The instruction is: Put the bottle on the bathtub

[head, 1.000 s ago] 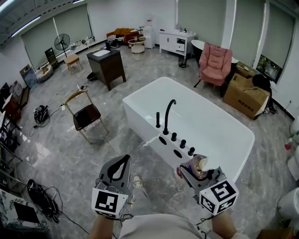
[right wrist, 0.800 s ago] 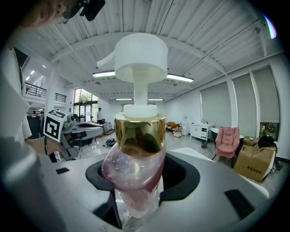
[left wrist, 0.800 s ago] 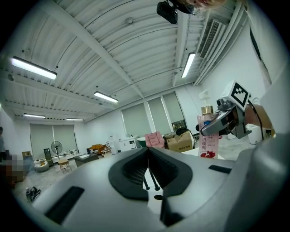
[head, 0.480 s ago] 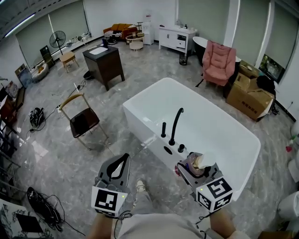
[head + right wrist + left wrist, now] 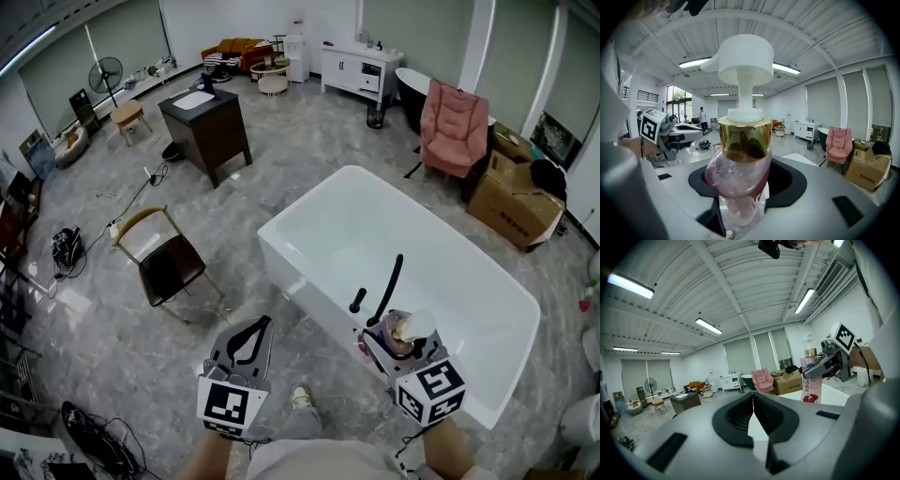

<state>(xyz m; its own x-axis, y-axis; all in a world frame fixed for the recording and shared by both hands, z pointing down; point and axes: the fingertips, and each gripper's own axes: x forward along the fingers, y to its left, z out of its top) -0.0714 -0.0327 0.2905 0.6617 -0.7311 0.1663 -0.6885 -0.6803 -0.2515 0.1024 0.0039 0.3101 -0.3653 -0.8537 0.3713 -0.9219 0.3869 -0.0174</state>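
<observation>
The bottle [image 5: 405, 330] stands upright between the jaws of the right hand-held gripper [image 5: 392, 339], over the bathtub's [image 5: 291, 272] near rim, just beside the faucet [image 5: 387, 286]. The left hand-held gripper [image 5: 255, 328] hangs over the floor to the left, apart from the tub. Further left stands a chair [image 5: 167, 258] with a cabinet [image 5: 206, 127] behind it. An armchair [image 5: 455, 127] and a cardboard box [image 5: 516, 202] sit beyond the tub, to the right.

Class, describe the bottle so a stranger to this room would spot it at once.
Find the big white bathtub mid-room. At its near rim, beside the black tap, the right gripper holds the bottle. Unlike that tap, it is pinkish-clear with a gold collar and white pump.
</observation>
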